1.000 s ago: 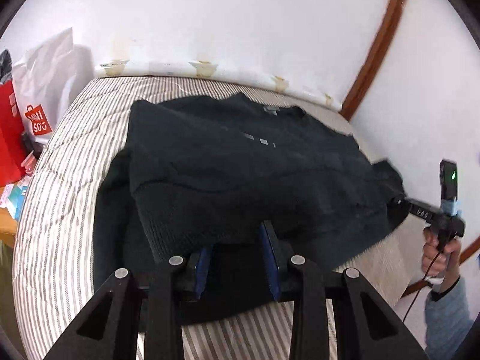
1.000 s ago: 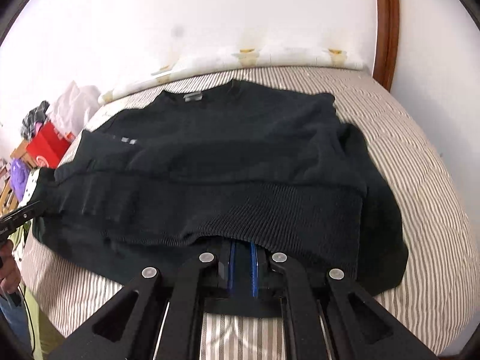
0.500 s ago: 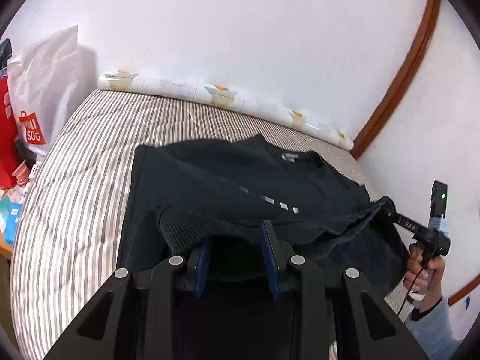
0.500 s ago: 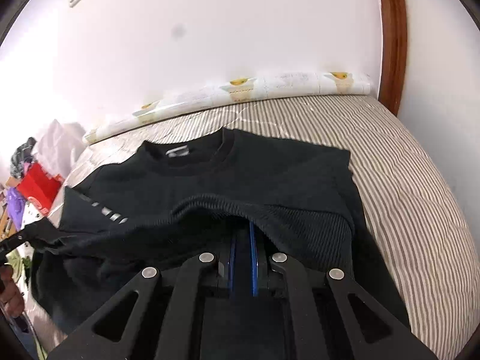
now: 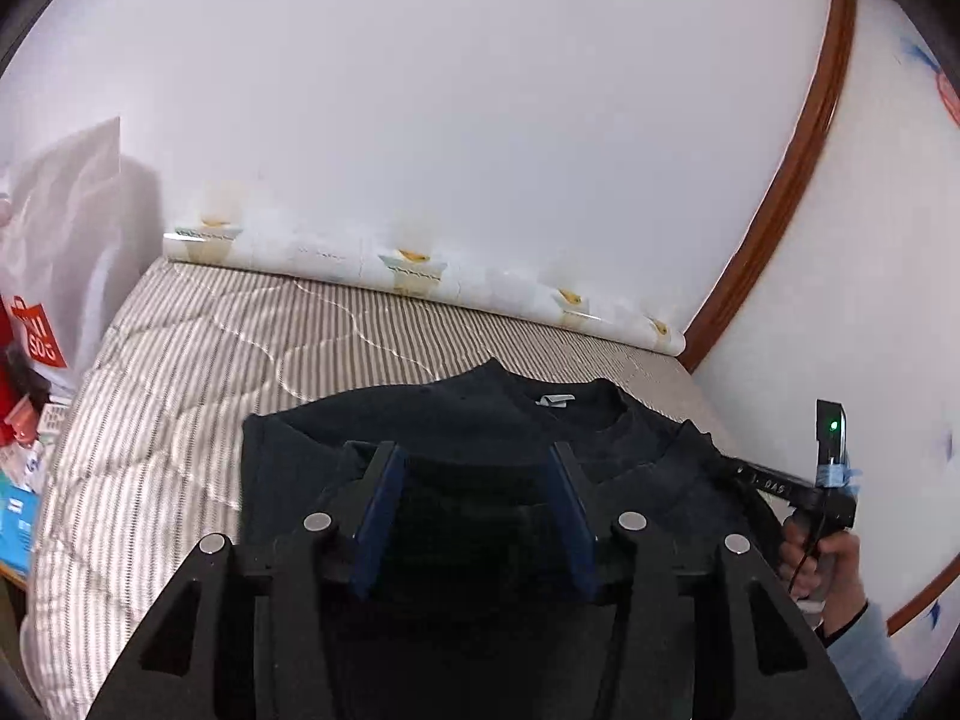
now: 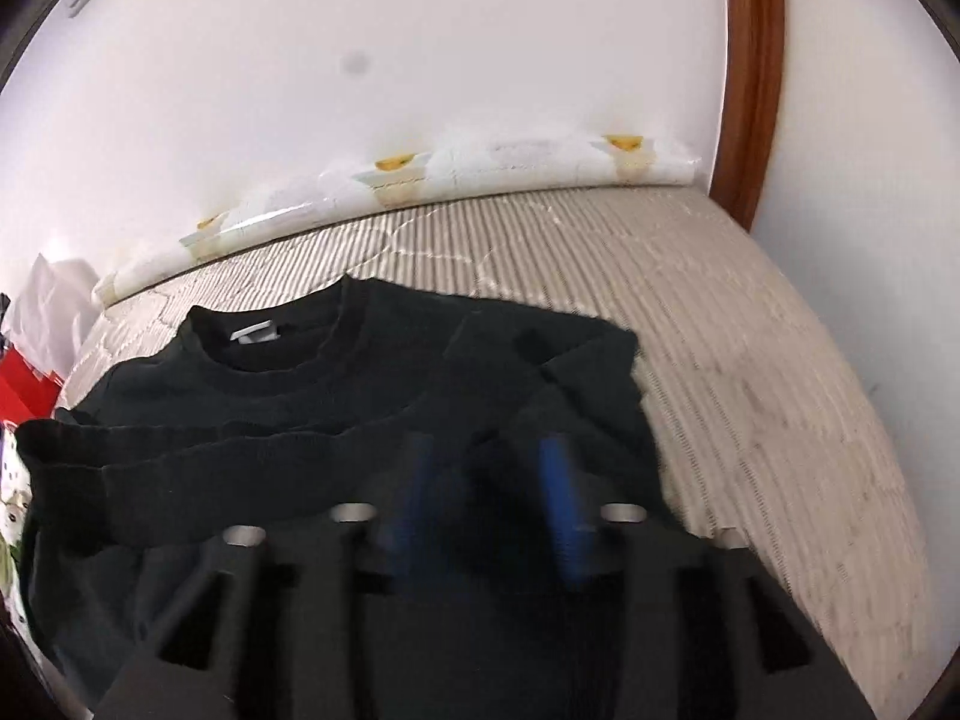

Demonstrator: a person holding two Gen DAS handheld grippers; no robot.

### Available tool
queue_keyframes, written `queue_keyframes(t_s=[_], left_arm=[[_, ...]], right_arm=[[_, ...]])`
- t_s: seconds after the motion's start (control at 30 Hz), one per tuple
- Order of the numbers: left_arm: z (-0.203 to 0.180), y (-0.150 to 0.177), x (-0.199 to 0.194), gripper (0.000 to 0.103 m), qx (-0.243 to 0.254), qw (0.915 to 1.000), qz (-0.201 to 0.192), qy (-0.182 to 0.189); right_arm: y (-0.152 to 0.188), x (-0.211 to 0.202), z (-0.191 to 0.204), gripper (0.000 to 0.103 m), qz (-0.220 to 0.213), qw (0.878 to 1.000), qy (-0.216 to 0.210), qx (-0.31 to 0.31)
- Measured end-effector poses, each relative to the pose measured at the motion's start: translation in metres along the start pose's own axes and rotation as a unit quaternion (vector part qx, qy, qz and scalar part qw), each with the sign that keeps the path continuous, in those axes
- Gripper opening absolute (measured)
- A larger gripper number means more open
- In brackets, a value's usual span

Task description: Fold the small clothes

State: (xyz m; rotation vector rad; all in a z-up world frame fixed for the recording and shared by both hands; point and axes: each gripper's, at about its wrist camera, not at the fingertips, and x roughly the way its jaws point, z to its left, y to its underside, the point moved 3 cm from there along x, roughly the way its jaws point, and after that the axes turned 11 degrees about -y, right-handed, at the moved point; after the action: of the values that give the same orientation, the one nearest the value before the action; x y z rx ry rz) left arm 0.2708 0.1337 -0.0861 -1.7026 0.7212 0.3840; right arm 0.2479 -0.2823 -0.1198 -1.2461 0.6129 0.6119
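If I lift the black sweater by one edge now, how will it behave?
The black sweater will likely droop: it lies in soft folded layers. Its thick ribbed hem suggests some weight. Probably not slippery on the striped bedcover, so pushing may bunch it.

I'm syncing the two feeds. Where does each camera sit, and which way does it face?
Left wrist: on the left hand-held gripper, facing along its open fingers over the black sweater toward the wall; the right hand and its gripper show at right.
Right wrist: on the right hand-held gripper, also open, facing over the sweater's collar.
Both share the sweater and striped bed.
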Motion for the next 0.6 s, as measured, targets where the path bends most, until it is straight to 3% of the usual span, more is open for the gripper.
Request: queue_keyframes(t_s=[0.17,0.3,0.43,0.47,0.5,0.57,0.6], left_arm=[[0.027,0.008,-0.007,0.057,-0.001,0.9997,0.006,-0.022],[0.042,0.023,0.016,0.058,0.015,0.9964,0.071,-0.044],[0.043,0.032,0.040,0.058,0.060,0.9911,0.099,-0.066],[0.040,0.033,0.049,0.058,0.079,0.9891,0.105,-0.066],[0.038,0.034,0.054,0.057,0.090,0.9872,0.112,-0.069],[0.032,0.032,0.061,0.011,0.095,0.9861,0.119,-0.066],[0.031,0.029,0.060,0.011,0.092,0.9870,0.112,-0.070]], right_arm=[[-0.008,0.005,-0.016,0.053,0.005,0.999,0.026,-0.019],[-0.011,0.022,-0.024,0.053,0.023,0.999,0.015,-0.018],[-0.012,0.039,-0.024,0.053,0.044,0.999,-0.002,-0.022],[-0.012,0.042,-0.024,0.050,0.049,0.999,-0.001,-0.025],[-0.013,0.043,-0.023,0.041,0.048,0.998,0.001,-0.026],[-0.015,0.042,-0.023,0.022,0.044,0.999,-0.015,-0.024],[-0.017,0.040,-0.024,0.016,0.040,0.999,-0.021,-0.023]])
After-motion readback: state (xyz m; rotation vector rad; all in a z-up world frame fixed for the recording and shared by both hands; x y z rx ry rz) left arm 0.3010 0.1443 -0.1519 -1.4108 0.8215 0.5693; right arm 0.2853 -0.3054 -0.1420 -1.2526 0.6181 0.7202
